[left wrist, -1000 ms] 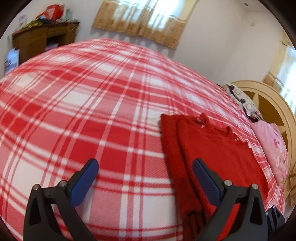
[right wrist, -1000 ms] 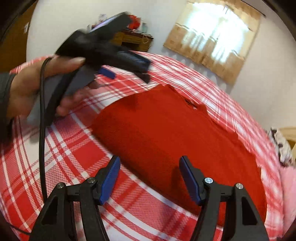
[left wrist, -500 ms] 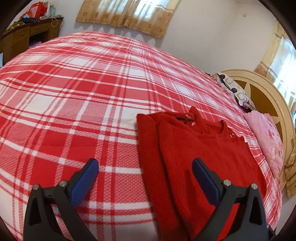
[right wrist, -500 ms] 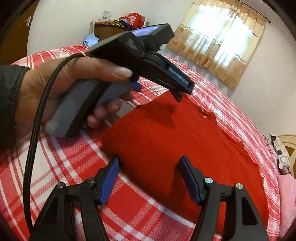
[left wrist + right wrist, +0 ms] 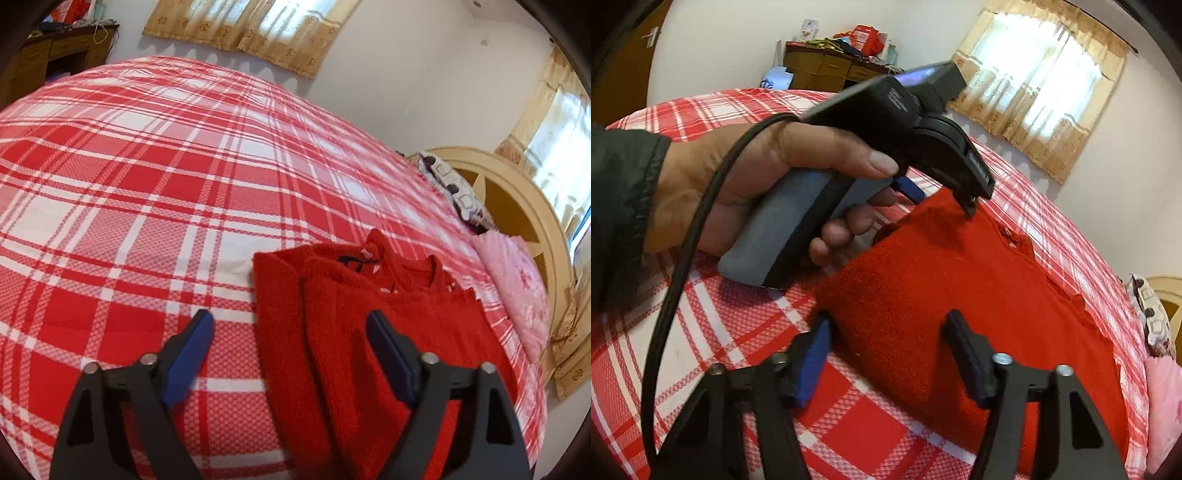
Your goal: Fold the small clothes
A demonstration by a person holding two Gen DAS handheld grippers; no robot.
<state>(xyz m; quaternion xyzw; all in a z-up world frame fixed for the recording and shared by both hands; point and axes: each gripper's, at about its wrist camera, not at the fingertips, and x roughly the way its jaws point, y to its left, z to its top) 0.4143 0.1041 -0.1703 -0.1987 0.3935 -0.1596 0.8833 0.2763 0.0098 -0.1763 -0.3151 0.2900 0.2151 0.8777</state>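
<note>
Left wrist view: the left gripper [image 5: 290, 334], fingers spread wide and empty, hangs over the folded side edge of a red sweater [image 5: 369, 332] lying on the plaid bed [image 5: 147, 184] toward its headboard [image 5: 517, 206] end.

Right wrist view: the right gripper [image 5: 886, 343], fingers also wide, straddles the sweater's lower corner. A clean fold likely calls for both pairs of fingers pinching all layers along one edge, then lifting together.

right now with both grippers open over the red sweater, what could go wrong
The left gripper straddles the red sweater edge, so closing may pinch the checked bedsheet too. The right gripper sits at the lower corner and may catch only the top layer. The black cable could drag across the fold.
</note>
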